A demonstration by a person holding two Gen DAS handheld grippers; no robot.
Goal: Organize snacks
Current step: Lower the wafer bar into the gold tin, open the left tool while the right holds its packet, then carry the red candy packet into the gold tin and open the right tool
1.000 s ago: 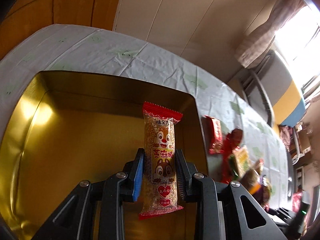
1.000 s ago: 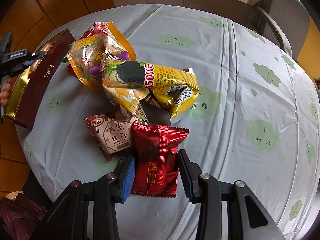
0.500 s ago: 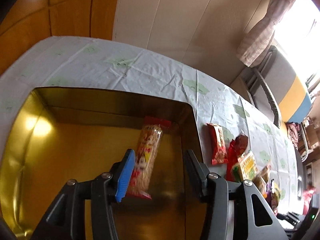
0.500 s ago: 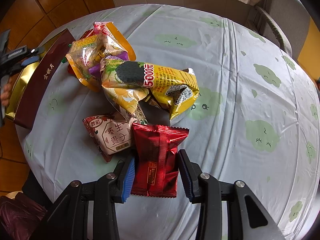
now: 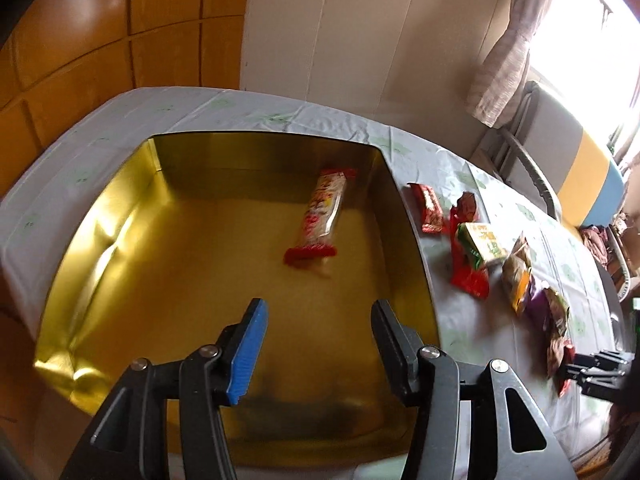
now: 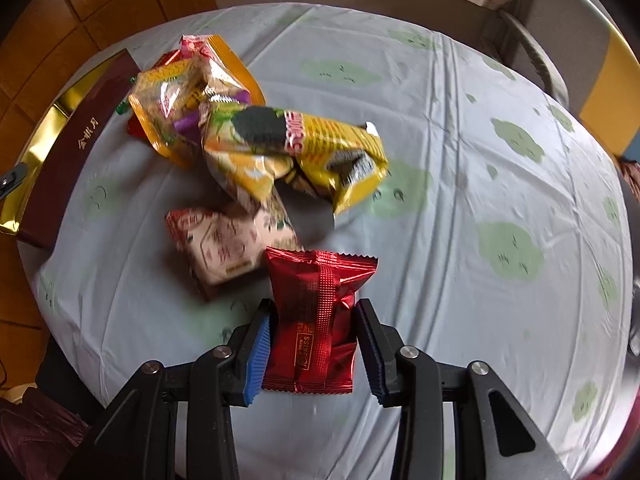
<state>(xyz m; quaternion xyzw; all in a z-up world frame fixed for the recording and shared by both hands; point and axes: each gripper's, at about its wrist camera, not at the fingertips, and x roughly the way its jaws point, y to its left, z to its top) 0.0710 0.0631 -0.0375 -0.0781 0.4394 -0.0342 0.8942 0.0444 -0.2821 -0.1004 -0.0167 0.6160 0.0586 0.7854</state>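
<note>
In the left wrist view my left gripper (image 5: 318, 316) is open and empty above the gold box (image 5: 100, 240). A long snack bar with red ends (image 5: 322, 214) lies inside the box near its far right corner. In the right wrist view my right gripper (image 6: 314, 326) is shut on a dark red foil snack packet (image 6: 316, 316), held just above the tablecloth. Right behind it lie a pink-and-white packet (image 6: 218, 246), a large yellow bag (image 6: 292, 156) and an orange bag (image 6: 180, 98).
The box's dark red side and gold rim (image 6: 60, 152) sit at the table's left edge in the right wrist view. More packets (image 5: 476, 248) lie on the cloth right of the box. A chair (image 6: 568, 40) stands beyond the round table (image 6: 480, 200).
My left gripper opened and let go of the snack bar, which dropped into the gold box; the gripper pulled back. My right gripper closed on the red packet and lifted slightly.
</note>
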